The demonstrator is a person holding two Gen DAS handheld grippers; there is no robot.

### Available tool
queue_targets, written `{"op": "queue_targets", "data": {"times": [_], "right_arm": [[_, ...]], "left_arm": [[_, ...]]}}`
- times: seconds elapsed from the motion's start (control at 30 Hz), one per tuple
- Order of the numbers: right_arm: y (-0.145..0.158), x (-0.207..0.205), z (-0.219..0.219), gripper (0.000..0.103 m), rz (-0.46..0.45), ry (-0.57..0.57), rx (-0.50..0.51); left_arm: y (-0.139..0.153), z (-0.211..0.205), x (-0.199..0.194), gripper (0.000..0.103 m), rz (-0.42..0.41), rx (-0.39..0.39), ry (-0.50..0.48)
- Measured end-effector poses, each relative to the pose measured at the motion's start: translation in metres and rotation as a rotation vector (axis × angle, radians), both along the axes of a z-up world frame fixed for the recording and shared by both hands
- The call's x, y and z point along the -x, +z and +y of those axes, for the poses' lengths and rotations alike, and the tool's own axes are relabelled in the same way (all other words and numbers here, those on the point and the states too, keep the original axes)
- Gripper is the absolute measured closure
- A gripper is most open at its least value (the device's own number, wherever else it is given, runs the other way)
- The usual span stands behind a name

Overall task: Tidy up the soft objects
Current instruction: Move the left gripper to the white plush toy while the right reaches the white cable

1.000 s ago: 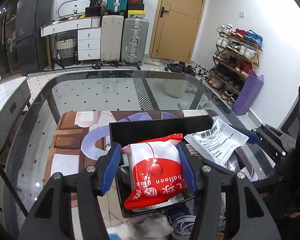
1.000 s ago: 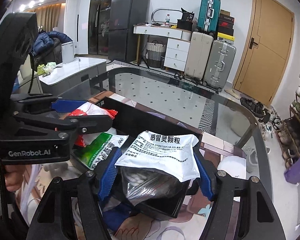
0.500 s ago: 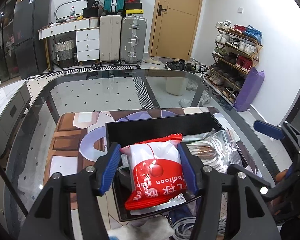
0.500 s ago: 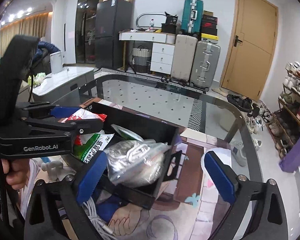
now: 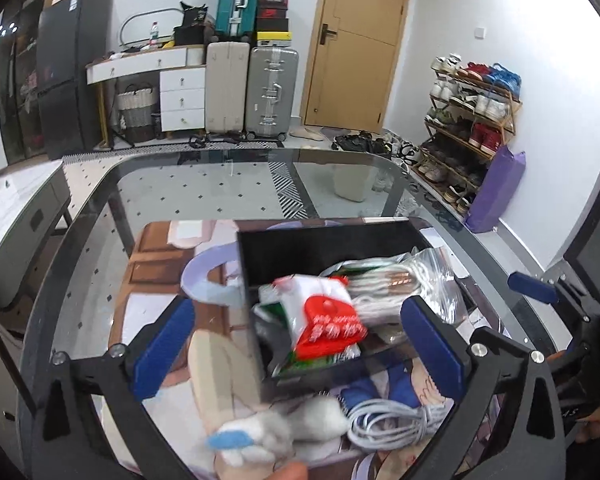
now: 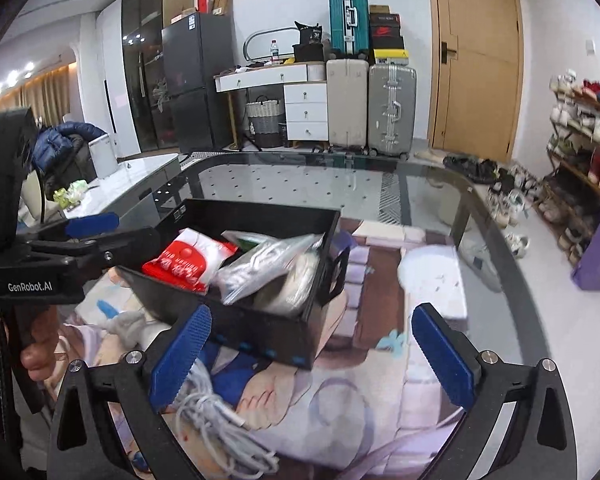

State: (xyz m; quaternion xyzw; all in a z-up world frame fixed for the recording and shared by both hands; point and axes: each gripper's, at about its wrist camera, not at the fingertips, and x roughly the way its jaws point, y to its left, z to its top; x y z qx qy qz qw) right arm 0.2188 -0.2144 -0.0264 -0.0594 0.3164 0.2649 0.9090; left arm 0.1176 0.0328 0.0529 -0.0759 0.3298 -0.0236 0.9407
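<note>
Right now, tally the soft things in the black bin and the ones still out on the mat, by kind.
In the black bin:
Red-and-white packet: 1
Clear zip bag: 1
Green-and-white packet: 1
On the mat:
White cable bundle: 1
White plush toy: 1
Total: 5, counting only what shows

Ahead of the tongs, the black box [image 5: 324, 248] looks like glossy plastic, its inner wall mirror-smooth. Inside, the red-and-white packet [image 5: 324, 316] is shiny crinkled film, the clear bag [image 6: 268, 260] glossy plastic. The glass table [image 5: 204, 188] gleams; its printed mat [image 6: 380, 392] looks matt.
</note>
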Motion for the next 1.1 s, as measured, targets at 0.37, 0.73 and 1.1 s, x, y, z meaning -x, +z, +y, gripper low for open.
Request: {"op": "queue_targets", "data": {"times": [0.37, 0.73, 1.1], "right_arm": [[-0.018, 0.026, 0.001, 0.001, 0.090, -0.009, -0.033], [-0.041, 0.044, 0.005, 0.001, 0.196, -0.025, -0.032], [-0.062, 0.042, 0.017, 0.001, 0.219, -0.037, 0.060]], "left_arm": [[-0.018, 0.008, 0.030, 0.000, 0.034, -0.047, 0.043], [-0.039, 0.004, 0.039, 0.000, 0.081, -0.031, 0.045], [-0.049, 0.003, 0.043, 0.000, 0.107, -0.036, 0.039]]}}
